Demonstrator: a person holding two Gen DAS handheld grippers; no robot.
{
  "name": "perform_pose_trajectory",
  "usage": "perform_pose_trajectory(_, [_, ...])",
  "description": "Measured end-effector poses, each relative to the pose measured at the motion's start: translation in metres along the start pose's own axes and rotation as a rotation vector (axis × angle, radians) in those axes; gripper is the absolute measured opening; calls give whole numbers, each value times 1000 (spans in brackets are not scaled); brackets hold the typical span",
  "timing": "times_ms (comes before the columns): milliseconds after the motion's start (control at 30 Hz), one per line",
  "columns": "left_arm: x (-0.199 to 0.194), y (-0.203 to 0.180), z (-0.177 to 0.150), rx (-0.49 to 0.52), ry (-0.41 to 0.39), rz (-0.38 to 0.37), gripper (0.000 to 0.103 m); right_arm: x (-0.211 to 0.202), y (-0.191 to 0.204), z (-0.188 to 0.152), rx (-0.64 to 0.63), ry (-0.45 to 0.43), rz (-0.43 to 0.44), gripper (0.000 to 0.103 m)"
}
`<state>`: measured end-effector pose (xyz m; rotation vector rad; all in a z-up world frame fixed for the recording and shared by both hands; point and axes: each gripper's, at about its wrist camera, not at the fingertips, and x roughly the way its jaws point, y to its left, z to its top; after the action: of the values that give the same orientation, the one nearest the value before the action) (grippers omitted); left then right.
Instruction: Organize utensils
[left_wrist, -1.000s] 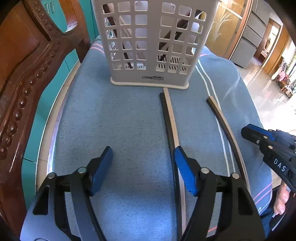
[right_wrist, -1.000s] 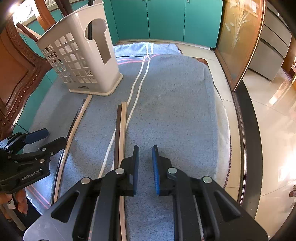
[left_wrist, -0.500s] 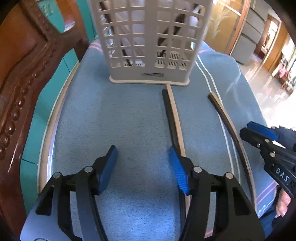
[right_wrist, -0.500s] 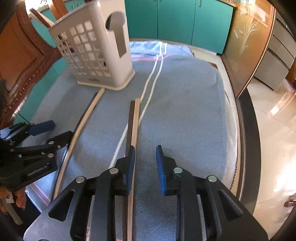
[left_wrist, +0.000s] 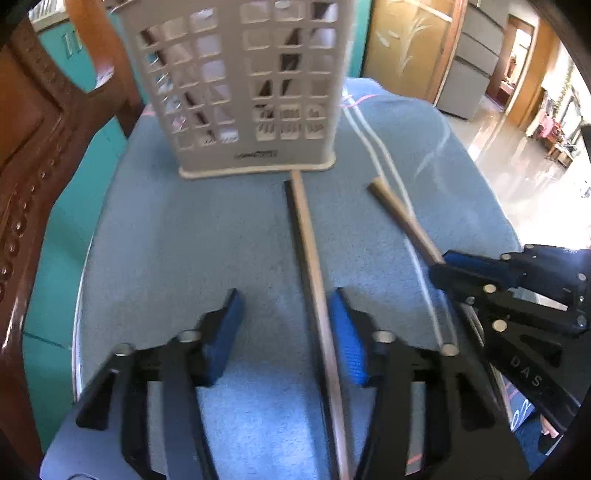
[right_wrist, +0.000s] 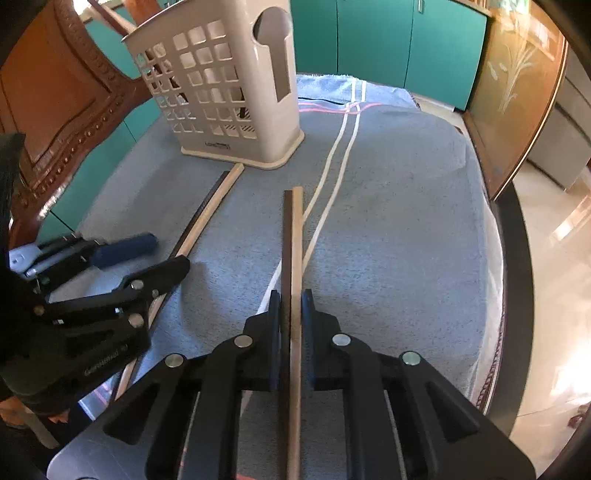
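Blue towel (right_wrist: 388, 229) covers bench; teal cabinets (right_wrist: 406, 44) behind, carved wooden chair (left_wrist: 33, 155) alongside. Beige slotted holder (right_wrist: 221, 85) upright at far end. Right gripper (right_wrist: 291, 317) clamped on one chopstick pair (right_wrist: 292, 236). Left gripper (left_wrist: 284, 332) closing, other chopstick pair (left_wrist: 306, 236) between jaws, far tip touching holder base.

Matt beige plastic basket (right_wrist: 236, 92), smooth two-tone wooden sticks (right_wrist: 293, 258), and fuzzy blue cloth (right_wrist: 388, 221) over the worktop.
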<state>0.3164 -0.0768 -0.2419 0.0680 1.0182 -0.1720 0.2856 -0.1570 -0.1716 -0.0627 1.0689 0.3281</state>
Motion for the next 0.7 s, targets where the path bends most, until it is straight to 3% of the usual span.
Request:
perform_pose_trajectory(33, [-1,-1,1,-8,-2,-14,18,-2,-2,0,8,-13,7,12])
perform_pose_trajectory(167, [-4,3,6,-37,-12,-44,12,-16,-9,1,30,-50,39,12])
perform_pose_trajectory(367, [-33,20,8,-86,-57,-110,13,-23,-17,4,64,-65,63,13])
perform_pose_trajectory(500, [-41,33,8,-110,-75,-88,27,-21,-17,4,66,-62,26,14])
perform_pose_trajectory(700, [-26,44,7,-117,-11,-51,32,-9,-17,2,58,-22,-10,14])
